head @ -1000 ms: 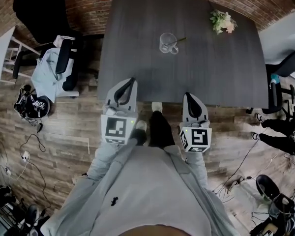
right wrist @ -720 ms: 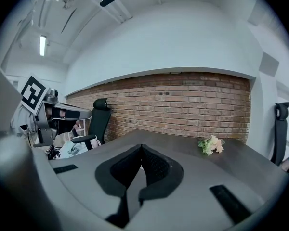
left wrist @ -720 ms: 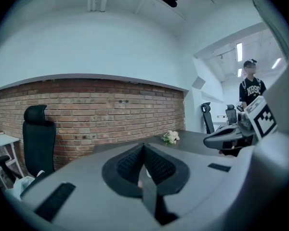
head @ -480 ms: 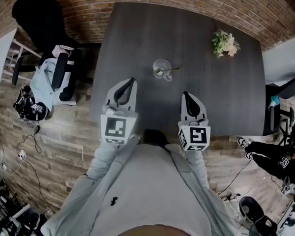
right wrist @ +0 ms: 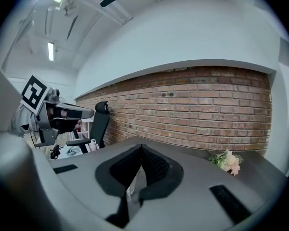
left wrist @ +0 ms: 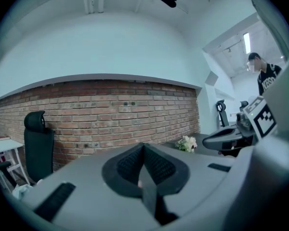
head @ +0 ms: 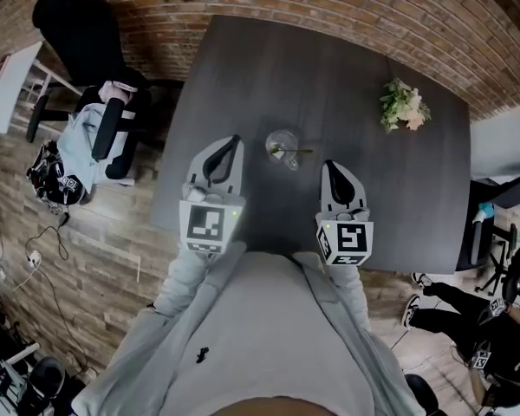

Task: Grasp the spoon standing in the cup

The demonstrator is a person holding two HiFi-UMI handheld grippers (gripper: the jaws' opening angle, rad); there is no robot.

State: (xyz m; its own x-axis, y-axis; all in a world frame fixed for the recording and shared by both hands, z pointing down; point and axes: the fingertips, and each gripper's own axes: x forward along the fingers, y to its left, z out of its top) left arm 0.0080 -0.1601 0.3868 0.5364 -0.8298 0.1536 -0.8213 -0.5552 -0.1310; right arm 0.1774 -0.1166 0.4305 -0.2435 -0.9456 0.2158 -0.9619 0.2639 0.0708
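A clear glass cup (head: 282, 145) stands on the dark table (head: 364, 198), with a spoon (head: 301, 152) in it whose handle leans out to the right. My left gripper (head: 234, 139) is shut and empty, its tip just left of the cup and apart from it. My right gripper (head: 328, 165) is shut and empty too, a little right of and nearer than the cup. In the left gripper view the left gripper (left wrist: 143, 146) shows its jaws meeting at the tip. The right gripper (right wrist: 141, 147) also has its jaws together, with a sliver of glass below them.
A small bunch of flowers (head: 403, 107) lies at the table's far right, also seen as flowers (right wrist: 226, 161). A brick wall (head: 347, 7) runs behind the table. A black office chair (head: 74, 24) and a chair with clothes (head: 100, 133) stand to the left.
The person has stepped up to the table. Both grippers, shut throughout, now reach over its near edge, and the cup lies much closer to their tips.
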